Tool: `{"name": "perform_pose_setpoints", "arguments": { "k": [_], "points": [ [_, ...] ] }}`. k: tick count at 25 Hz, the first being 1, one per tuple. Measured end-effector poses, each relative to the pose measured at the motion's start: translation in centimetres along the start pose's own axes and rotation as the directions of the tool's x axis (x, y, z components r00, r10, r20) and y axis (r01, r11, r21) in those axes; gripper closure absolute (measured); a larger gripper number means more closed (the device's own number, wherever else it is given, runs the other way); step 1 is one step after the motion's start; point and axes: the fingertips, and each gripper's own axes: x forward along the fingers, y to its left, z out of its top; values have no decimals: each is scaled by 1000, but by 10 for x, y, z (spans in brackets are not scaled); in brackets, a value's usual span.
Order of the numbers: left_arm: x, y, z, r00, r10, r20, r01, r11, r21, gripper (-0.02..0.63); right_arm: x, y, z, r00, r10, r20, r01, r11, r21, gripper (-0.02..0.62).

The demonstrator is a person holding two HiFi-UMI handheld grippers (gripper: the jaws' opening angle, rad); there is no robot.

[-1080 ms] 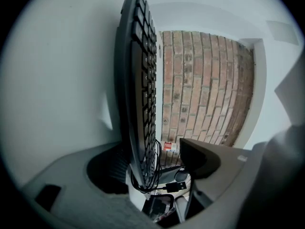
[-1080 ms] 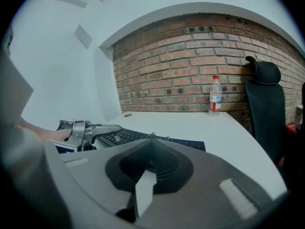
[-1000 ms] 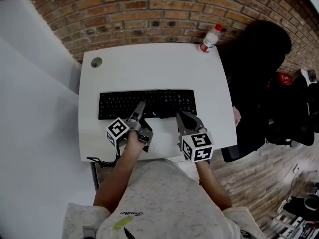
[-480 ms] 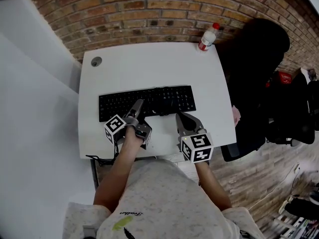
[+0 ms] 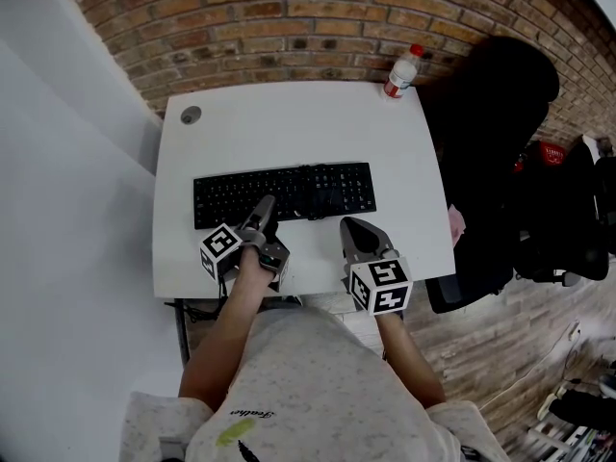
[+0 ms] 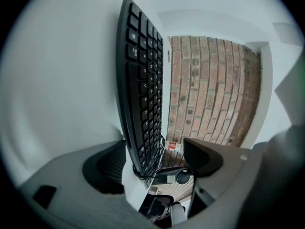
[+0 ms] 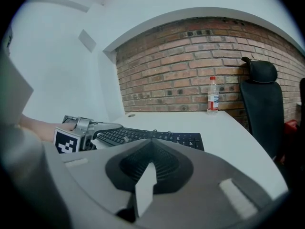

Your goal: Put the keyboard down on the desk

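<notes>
Head view: the keyboard (image 5: 308, 191) was seen lying nine-to-three, its near edge loose between the left gripper's (image 5: 265, 206) wide-open jaws, the right gripper (image 5: 352, 227) closed on nothing.

Keyboard (image 5: 285, 193): black. Desk (image 5: 289, 123): white. Wall (image 5: 289, 17): red-brown brick pattern, pale mortar lines. Bottle (image 5: 403, 72): clear, red cap, red label. Chair (image 5: 496, 114): black. Floor (image 5: 520, 354): grey-brown wood grain. Shirt (image 5: 318, 393): speckled pale grey.

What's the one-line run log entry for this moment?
keyboard: flat on desk | left gripper: open, keyboard edge between jaws | right gripper: shut, empty
</notes>
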Motion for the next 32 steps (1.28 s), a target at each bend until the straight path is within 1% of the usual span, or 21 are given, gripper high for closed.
{"name": "perform_pose_setpoints", "arguments": {
  "k": [2,5,8,11,13,14,16,18,22,25,29,30,32],
  "points": [
    [-6,-2,-3,1000,1,0,-1,1000,31,247,-3,3,-1,1000,5,4,-5,1000,0,584],
    [-17,-3,-8,1000,-3,-6,4,996,90,276,-11,7,-3,1000,15,8,-15,1000,6,584],
    [-27,-7,-15,1000,-15,-13,17,984,177,313,-19,11,-4,999,27,18,-27,1000,15,584],
    [-37,-16,-25,999,-27,-34,36,958,285,359,-28,15,-3,999,35,31,-35,999,13,584],
    [-43,-24,-33,998,-36,-58,55,929,367,388,-33,18,-2,998,40,41,-41,999,16,584],
    [-46,-28,-37,997,-39,-68,64,909,412,404,-36,20,-1,998,43,47,-44,999,18,584],
    [-53,-36,-45,996,-39,-86,78,860,505,420,-41,24,1,997,48,61,-49,999,19,584],
    [-60,-44,-54,994,-37,-100,89,802,591,439,-47,28,4,996,55,74,-56,998,18,584],
    [-73,-55,-69,993,-27,-117,105,670,735,488,-59,36,8,993,66,101,-69,997,20,584],
    [-82,-63,-81,990,-33,-139,133,569,811,508,-66,42,11,990,72,120,-75,997,18,584],
    [-94,-68,-95,989,-22,-145,141,421,896,556,-77,46,10,989,71,131,-74,997,18,586],
    [-97,-68,-97,990,-16,-141,136,389,911,569,-80,47,9,989,69,133,-72,997,19,586],
    [-102,-67,-101,991,-8,-132,127,332,935,591,-86,48,8,988,66,138,-69,997,22,586]
  ]
}}
